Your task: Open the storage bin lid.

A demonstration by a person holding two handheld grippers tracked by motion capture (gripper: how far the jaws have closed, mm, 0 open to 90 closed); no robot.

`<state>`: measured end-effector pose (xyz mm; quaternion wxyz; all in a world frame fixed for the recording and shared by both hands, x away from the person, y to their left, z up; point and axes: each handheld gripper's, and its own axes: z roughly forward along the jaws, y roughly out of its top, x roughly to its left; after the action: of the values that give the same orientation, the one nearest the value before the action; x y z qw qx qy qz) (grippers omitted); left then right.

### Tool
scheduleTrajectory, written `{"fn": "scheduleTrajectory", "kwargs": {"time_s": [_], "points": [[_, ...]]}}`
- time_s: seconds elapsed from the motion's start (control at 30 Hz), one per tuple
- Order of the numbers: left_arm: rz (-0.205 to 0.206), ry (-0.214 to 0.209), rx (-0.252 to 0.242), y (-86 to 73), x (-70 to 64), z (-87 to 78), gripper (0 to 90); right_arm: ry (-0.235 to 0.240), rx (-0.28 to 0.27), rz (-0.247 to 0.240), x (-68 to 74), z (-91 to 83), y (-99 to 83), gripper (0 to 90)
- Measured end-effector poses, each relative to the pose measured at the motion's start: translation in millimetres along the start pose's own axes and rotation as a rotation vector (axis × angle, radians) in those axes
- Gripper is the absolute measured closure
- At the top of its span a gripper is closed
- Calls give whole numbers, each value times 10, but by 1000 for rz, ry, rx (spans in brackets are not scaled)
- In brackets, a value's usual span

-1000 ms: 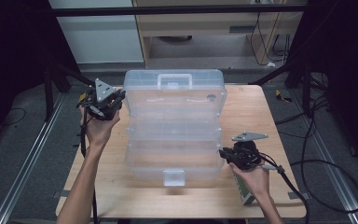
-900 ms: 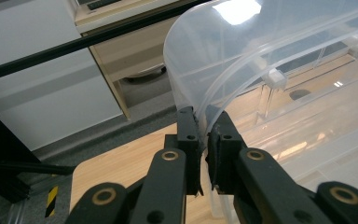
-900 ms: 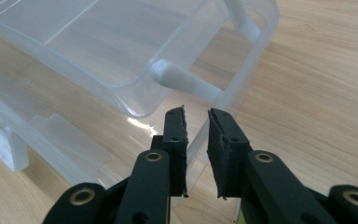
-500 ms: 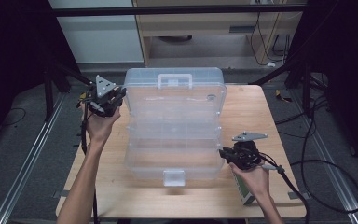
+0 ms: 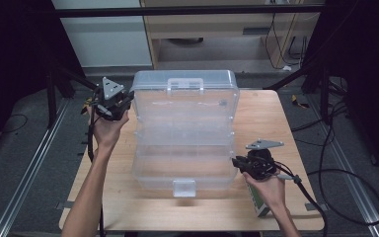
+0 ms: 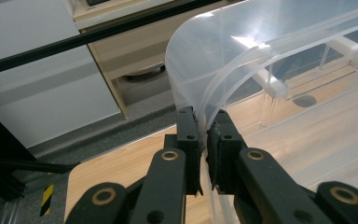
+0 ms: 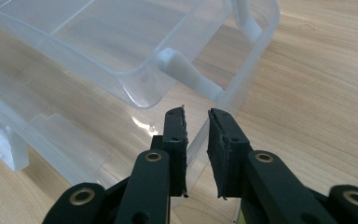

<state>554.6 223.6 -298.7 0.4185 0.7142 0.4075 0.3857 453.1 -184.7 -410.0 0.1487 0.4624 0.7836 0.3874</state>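
A: Entry, working left to right. Left gripper (image 5: 120,102) sits at the far-left corner of the clear storage box (image 5: 185,131), which takes up the middle of the wooden table (image 5: 271,118). In the left gripper view the jaws are pinched on the thin curved rim of the lid (image 6: 205,70), the edge running between them.

B: Lid position?

A: Swung up and tilted back, handle (image 5: 184,83) at the far side. I judge the step to be opening the lid fully, or holding it open.

B: Notes for doing it well?

A: Follow the hinge arc rather than pulling straight. The rim is thin and flexes, so a one-corner grip may twist the lid. Move slowly and keep the pinch square to the edge.

B: Right side?

A: Right gripper (image 5: 237,163) is at the near-right corner of the base. In the right gripper view its jaws stand on either side of the base wall (image 7: 196,140) with a gap visible; I cannot tell whether they bear on it. It should brace the base so it does not slide. A green-and-white carton (image 5: 258,203) lies just under that hand, so keep the wrist clear of it.
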Motion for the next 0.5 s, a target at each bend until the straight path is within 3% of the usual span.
{"fn": "scheduleTrajectory", "kwargs": {"time_s": [0.23,0.5], "points": [[10,14,5,16,-6,35,836,-1,1,0,1,0,-1,771],[-5,24,-2,19,-6,77,835,-2,0,-1,0,0,-1,771]]}}
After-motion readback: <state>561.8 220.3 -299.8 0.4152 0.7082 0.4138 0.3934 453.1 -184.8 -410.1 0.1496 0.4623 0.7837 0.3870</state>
